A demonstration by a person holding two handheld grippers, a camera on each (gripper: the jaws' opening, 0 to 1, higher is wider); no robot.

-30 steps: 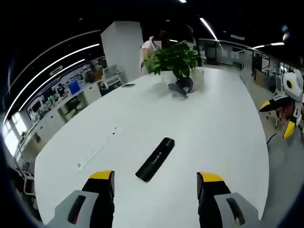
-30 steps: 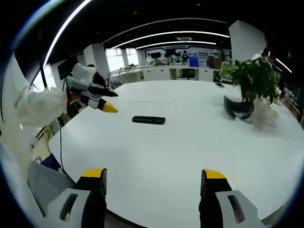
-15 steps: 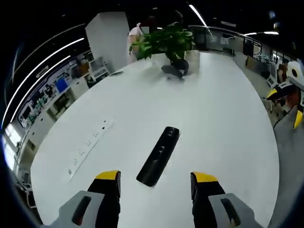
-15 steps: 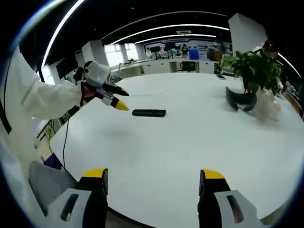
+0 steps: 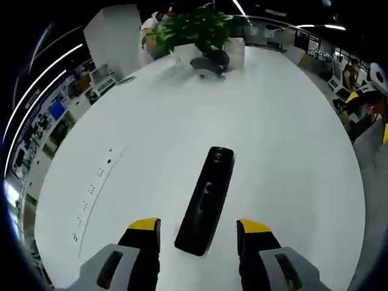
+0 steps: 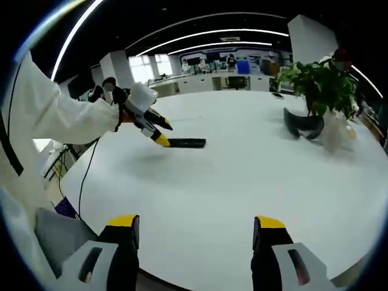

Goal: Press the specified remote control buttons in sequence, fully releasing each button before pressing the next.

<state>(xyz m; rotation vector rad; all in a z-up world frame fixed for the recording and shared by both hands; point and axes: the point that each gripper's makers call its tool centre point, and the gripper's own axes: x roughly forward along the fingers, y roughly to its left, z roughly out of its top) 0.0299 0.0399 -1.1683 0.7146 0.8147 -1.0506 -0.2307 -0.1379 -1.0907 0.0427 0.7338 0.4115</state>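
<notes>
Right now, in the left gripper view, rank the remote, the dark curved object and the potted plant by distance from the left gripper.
1. Remote: near end between the left gripper jaws.
2. Dark curved object: far end of table.
3. Potted plant: just behind it.

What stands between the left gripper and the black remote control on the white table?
Nothing visible does. The remote control lies bare on the white table, its near end between the open jaws of the left gripper. The potted plant stands far beyond it.
</notes>
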